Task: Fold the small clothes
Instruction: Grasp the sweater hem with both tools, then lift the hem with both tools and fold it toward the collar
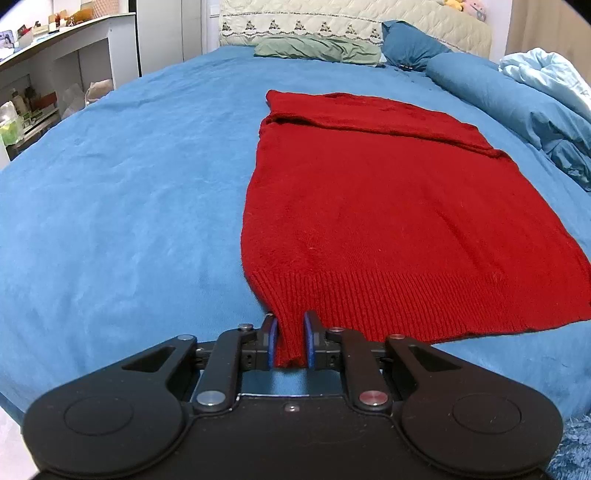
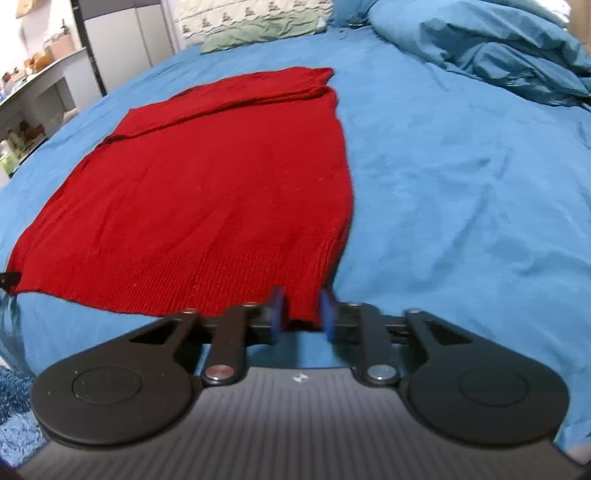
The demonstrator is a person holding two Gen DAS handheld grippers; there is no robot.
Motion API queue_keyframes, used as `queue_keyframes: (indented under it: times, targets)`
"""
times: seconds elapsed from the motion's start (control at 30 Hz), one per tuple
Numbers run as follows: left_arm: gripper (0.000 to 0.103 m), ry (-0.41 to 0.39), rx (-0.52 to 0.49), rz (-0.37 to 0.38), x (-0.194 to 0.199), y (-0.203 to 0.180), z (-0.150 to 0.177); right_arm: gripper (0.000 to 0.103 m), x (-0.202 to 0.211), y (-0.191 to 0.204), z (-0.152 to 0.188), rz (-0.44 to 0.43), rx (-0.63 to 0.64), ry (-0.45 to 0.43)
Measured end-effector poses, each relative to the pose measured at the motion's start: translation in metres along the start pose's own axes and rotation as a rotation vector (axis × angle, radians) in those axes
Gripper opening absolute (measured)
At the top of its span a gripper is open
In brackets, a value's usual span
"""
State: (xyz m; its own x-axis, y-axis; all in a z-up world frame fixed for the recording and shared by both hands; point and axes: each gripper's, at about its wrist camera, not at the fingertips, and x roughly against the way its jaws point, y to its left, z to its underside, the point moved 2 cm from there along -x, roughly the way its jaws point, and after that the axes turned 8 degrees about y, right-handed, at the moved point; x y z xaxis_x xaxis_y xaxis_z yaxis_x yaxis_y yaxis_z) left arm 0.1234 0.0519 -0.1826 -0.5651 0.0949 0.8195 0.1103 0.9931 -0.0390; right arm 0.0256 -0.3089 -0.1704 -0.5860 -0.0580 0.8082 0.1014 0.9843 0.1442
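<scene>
Underneath everything lies a bed (image 1: 122,192) covered with a blue sheet, lightly creased, stretching far ahead of both hand-held grippers to a pale quilted headboard (image 1: 332,22). A green pillow (image 1: 317,48) and a dark blue pillow (image 1: 410,40) sit at that far end. Ahead and to the right of the right hand-held gripper (image 2: 301,308), a rumpled blue duvet (image 2: 498,48) is heaped along the bed's edge, well apart from the garment. Far to the left of the left hand-held gripper (image 1: 290,341), beyond the bed, stands a white shelf unit (image 1: 55,55) with small clutter on top and in its compartments; what those items are is too small to tell. A shaggy blue rug (image 2: 11,398) shows at the lower edge.

A red knitted sweater (image 1: 388,206) lies flat on the sheet, its ribbed hem nearest the hand-held grippers and its far end folded over. The left hand-held gripper is closed on the hem's left corner, the knit pinched between its blue pads (image 1: 272,343). The right hand-held gripper has the hem's right corner between its pads (image 2: 277,308), though blur leaves it unclear whether they press the knit. Nothing lies on top of the sweater.
</scene>
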Motion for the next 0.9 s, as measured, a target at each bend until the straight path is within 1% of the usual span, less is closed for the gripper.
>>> queue_keyframes:
  times: [0.07,0.13,0.23,0.33,0.43,0.53,0.6,0.67,0.73,0.8,0.83,0.9]
  targets:
    - [0.006,-0.007,-0.006,-0.002,0.002,0.0,0.0,0.021,0.001,0.003,-0.002,0.005,0.003,0.002]
    - [0.005,-0.017,-0.009,-0.005,0.006,-0.002,-0.001,0.021,0.005,0.004,-0.004,0.006,0.012,-0.005]
    - [0.005,-0.048,0.012,-0.008,0.017,-0.001,-0.004,0.02,0.014,0.002,-0.01,-0.019,0.011,-0.023]
    - [0.005,-0.104,0.05,0.005,0.035,-0.001,-0.014,0.02,0.032,-0.002,-0.022,-0.056,-0.005,-0.063]
    - [0.005,-0.173,0.069,0.01,0.054,-0.003,-0.036,0.02,0.05,-0.007,-0.045,-0.105,-0.042,-0.112]
    - [0.004,-0.261,0.106,0.03,0.071,-0.004,-0.075,0.02,0.065,-0.01,-0.081,-0.138,-0.072,-0.162]
    - [0.004,-0.307,0.126,0.039,0.075,-0.005,-0.112,0.02,0.069,-0.011,-0.112,-0.174,-0.09,-0.195]
    - [0.004,-0.354,0.143,0.043,0.072,-0.005,-0.156,0.02,0.07,-0.012,-0.153,-0.195,-0.105,-0.237]
    - [0.004,-0.396,0.15,0.036,0.066,-0.006,-0.199,0.02,0.067,-0.014,-0.199,-0.201,-0.11,-0.289]
    - [0.004,-0.432,0.152,0.018,0.051,-0.008,-0.247,0.02,0.056,-0.017,-0.25,-0.192,-0.121,-0.326]
    - [0.004,-0.442,0.144,0.003,0.041,-0.01,-0.27,0.02,0.045,-0.019,-0.278,-0.188,-0.134,-0.334]
    - [0.004,-0.451,0.129,-0.033,0.013,-0.015,-0.312,0.02,0.019,-0.022,-0.322,-0.169,-0.149,-0.348]
